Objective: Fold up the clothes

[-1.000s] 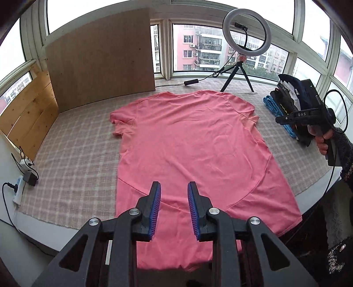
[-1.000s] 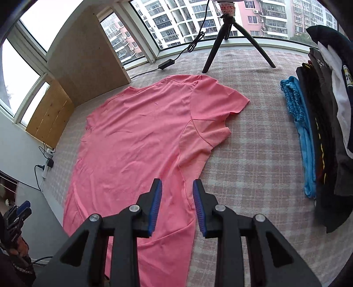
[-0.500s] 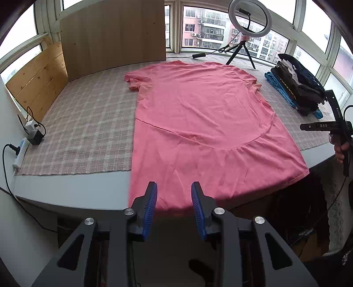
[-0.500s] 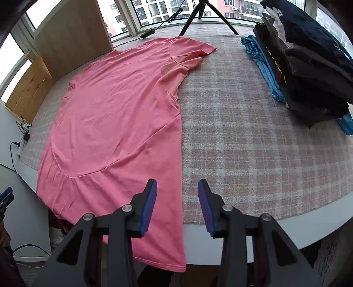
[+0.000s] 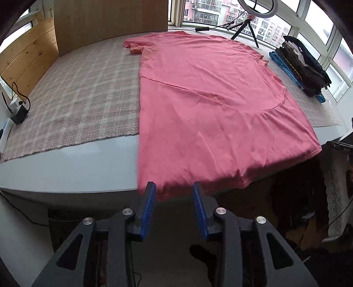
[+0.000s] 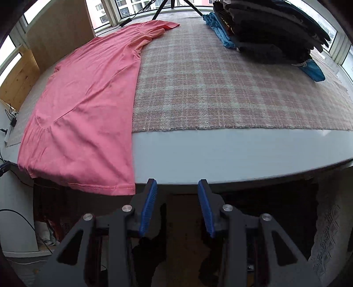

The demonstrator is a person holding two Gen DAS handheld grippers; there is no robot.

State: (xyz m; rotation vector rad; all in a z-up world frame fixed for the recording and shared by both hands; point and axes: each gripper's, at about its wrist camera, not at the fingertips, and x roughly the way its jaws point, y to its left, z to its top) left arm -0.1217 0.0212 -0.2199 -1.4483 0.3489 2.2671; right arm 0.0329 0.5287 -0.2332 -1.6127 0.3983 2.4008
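Coral-pink T-shirt point(image 5: 211, 97) spread flat, back up, across a pink-and-cream plaid cloth point(image 5: 83, 92) on a grey table point(image 5: 72, 163), collar end toward the windows, hem draped over the near table edge. Left sleeve bunched at the far left corner near a leaning wooden board point(image 5: 110, 19); curved seam visible across the lower back. Left gripper point(image 5: 173, 194) poised low at the near edge, angled steeply down, blue-padded jaws partly apart and widening, left hem corner hanging just beyond and between the tips, no pad pressing on fabric. Right gripper point(image 6: 177, 191) likewise low at the table edge, jaws partly apart, nothing between them but bare table rim and dark space beneath; right hem corner of the T-shirt point(image 6: 88, 106) lying just to the left of its left finger point(image 6: 150, 203), close but not touching. Stack of dark folded clothes point(image 6: 271, 31) at the far right of the plaid cloth point(image 6: 220, 84), resting on a blue garment point(image 6: 313, 70), well apart from the T-shirt. Ring light on a tripod point(image 5: 249, 26) by the windows behind the collar. White power strip with a black plug point(image 5: 13, 114) at the table's left end. Apartment blocks outside the glass.
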